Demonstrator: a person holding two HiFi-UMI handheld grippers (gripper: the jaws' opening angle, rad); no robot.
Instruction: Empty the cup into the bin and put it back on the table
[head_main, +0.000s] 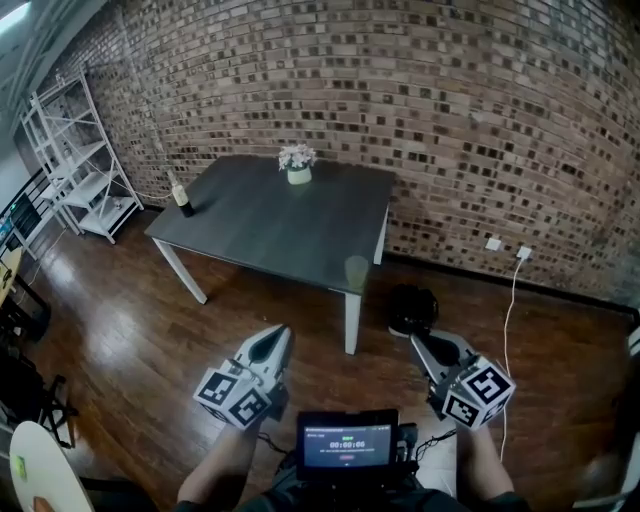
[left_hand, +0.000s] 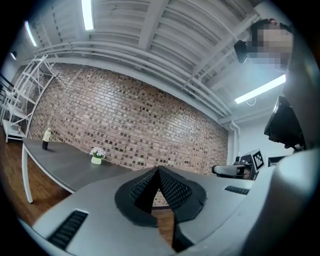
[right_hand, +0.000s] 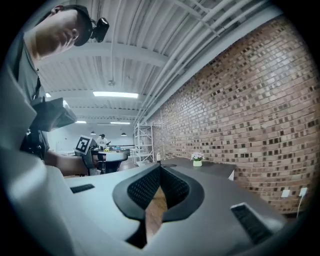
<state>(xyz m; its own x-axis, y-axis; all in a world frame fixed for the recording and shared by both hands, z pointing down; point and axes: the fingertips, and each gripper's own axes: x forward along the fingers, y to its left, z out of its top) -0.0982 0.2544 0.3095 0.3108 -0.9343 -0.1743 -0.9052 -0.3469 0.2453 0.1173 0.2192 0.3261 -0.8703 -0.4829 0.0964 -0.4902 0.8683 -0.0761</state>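
A clear cup (head_main: 356, 272) stands near the front right corner of the dark grey table (head_main: 270, 225). A black bin (head_main: 412, 309) sits on the floor just right of that corner's leg. My left gripper (head_main: 277, 337) is low in the head view, short of the table, shut and empty. My right gripper (head_main: 419, 342) is beside it, just short of the bin, also shut with nothing held. In the left gripper view the left gripper (left_hand: 159, 171) has its pads meeting at the tips. The right gripper (right_hand: 160, 168) looks the same in its own view.
A small white flower pot (head_main: 298, 166) and a bottle (head_main: 180, 195) stand at the table's far side. A white shelf rack (head_main: 85, 160) is at the left by the brick wall. A white cable (head_main: 510, 330) hangs from a wall socket at the right.
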